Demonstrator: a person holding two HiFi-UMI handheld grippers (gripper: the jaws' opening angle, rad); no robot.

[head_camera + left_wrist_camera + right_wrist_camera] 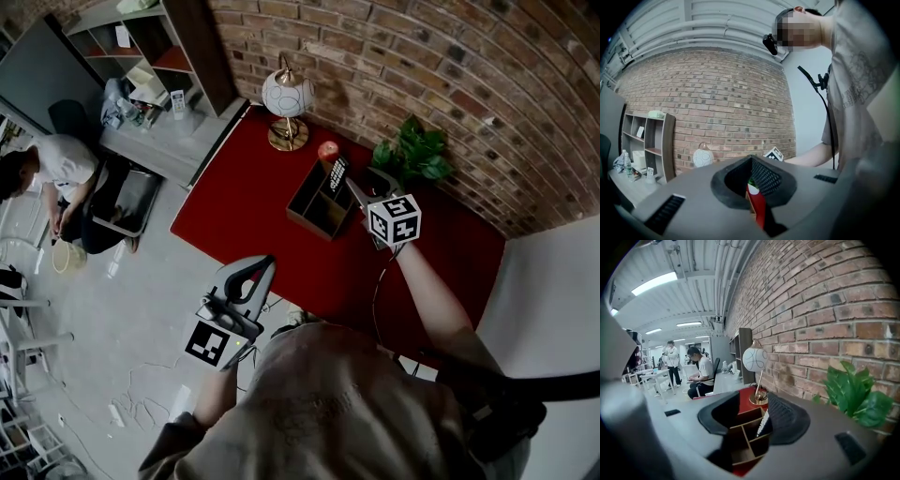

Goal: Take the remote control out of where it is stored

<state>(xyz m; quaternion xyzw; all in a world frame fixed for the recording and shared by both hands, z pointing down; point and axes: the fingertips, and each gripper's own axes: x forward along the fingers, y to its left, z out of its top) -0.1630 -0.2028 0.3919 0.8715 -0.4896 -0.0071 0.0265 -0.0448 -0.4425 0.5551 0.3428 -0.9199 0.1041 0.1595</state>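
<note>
Head view, remote control [337,173]: it stands on end in a slot at the far end of the wooden box [314,214], near the apple [328,150].
Head view, table [244,211]: red, flat and bare, with a lamp [287,98] and a plant [412,150] by the brick wall.
Head view, right tongs [356,194]: just beside the remote's top.
Head view, left tongs [262,267]: off the near table edge.
Left gripper view, left tongs [751,163]: tips together, holding nothing.
Right gripper view, right tongs [749,420]: apart, with the box [740,432] and the remote [763,422] between them, not squeezed yet.
How it handles: likely light, hard and smooth, so it may slip.
Where to hold: the top half that sticks up, by its long sides, then lift straight up.
Room: a grey floor and people at desks far off.
</note>
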